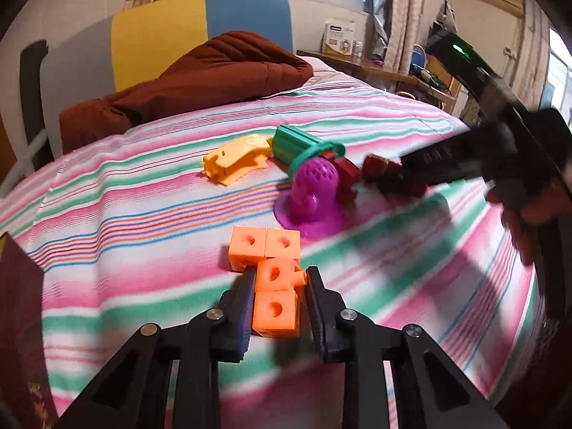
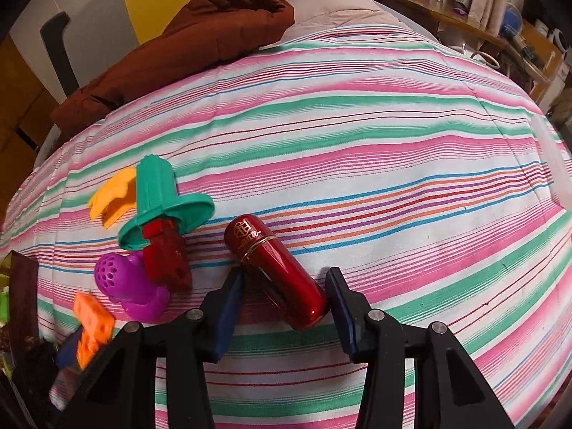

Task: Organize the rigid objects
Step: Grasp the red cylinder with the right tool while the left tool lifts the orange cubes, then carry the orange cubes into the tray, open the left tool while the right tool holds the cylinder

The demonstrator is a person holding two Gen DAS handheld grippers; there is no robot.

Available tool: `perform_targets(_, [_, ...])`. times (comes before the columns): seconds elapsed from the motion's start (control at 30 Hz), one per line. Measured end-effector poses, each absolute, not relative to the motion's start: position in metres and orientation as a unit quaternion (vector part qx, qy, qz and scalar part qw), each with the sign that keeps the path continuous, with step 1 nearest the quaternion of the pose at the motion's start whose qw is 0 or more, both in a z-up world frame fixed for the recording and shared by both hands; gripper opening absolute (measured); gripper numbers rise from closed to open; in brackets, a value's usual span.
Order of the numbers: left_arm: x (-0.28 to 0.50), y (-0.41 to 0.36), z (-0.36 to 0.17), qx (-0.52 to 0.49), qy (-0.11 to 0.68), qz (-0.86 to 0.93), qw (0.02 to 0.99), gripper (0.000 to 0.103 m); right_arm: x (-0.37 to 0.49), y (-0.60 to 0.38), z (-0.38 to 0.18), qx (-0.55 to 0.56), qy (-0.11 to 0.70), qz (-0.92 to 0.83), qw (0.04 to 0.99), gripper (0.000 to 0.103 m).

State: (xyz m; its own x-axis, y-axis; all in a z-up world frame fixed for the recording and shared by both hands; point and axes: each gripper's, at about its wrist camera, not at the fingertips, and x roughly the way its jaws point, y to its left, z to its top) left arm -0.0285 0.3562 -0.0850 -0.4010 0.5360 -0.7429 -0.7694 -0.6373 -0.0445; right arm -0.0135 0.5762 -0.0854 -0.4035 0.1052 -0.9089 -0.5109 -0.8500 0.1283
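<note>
Left wrist view: the left gripper (image 1: pixel 280 279) has its fingers drawn in against an orange chain of linked cubes (image 1: pixel 273 279), each cube with a round hole in its face. The chain's long axis runs straight out from between the fingers, then bends left past the fingertips, where two cubes sit side by side on the striped bedspread (image 1: pixel 143 214). The pads press the two nearer cubes from both sides. Beyond the fingertips stands a purple perforated piece (image 1: pixel 311 193) on a wide flat base. Farther out lie a yellow plastic piece (image 1: pixel 236 159) and a green flanged cylinder (image 1: pixel 304 144), on its side with its flange toward the purple piece. To the right, the right gripper (image 1: pixel 411 178) reaches in, blurred, over dark red parts.

Right wrist view: the right gripper (image 2: pixel 284 279) straddles a glossy red metal tube (image 2: pixel 279 271) lying on the bedspread. Its long axis runs diagonally, capped end pointing away and left, base near the right finger. The jaws stand partly open; the left pad is at the tube and the right one stands just off it. The cap bears a gold emblem and gold characters, too small to read. Left of the left finger lie a dark red block (image 2: pixel 166 254), the green cylinder, and the purple piece.
</note>
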Motion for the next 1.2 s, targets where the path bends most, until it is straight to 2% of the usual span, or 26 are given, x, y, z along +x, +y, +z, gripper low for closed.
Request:
perform_targets(0.17, [-0.013, 0.336, -0.084, -0.368, 0.152, 0.827, 0.397, 0.026, -0.008, 0.578, -0.084, -0.505, 0.221, 0.817, 0.172, 0.047])
perform_targets(0.23, [-0.005, 0.326, -0.083, -0.366, 0.149, 0.829, 0.395, 0.026, -0.006, 0.575, -0.083, -0.504, 0.224, 0.819, 0.161, 0.030])
perform_targets(0.33, [0.008, 0.311, -0.081, -0.366, 0.139, 0.830, 0.397, 0.026, -0.005, 0.571, -0.082, -0.504, 0.225, 0.820, 0.150, 0.028])
perform_targets(0.5, [0.022, 0.287, -0.072, -0.382, 0.095, 0.822, 0.412, 0.026, -0.012, 0.567, -0.084, -0.507, 0.204, 0.823, 0.155, 0.028])
perform_targets(0.63, [0.035, 0.269, -0.055, -0.364, 0.072, 0.827, 0.423, 0.026, -0.014, 0.574, -0.085, -0.495, 0.215, 0.826, 0.161, 0.028])
perform_targets(0.77, [0.043, 0.253, -0.038, -0.348, 0.054, 0.831, 0.431, 0.026, -0.023, 0.572, -0.085, -0.490, 0.191, 0.834, 0.166, 0.031])
perform_targets(0.87, [0.044, 0.240, -0.025, -0.335, 0.041, 0.838, 0.430, 0.026, -0.026, 0.570, -0.087, -0.497, 0.172, 0.834, 0.169, 0.027])
perform_targets(1.2, [0.014, 0.180, -0.010, -0.336, 0.000, 0.870, 0.359, 0.026, -0.017, 0.574, -0.085, -0.493, 0.220, 0.830, 0.139, 0.026])
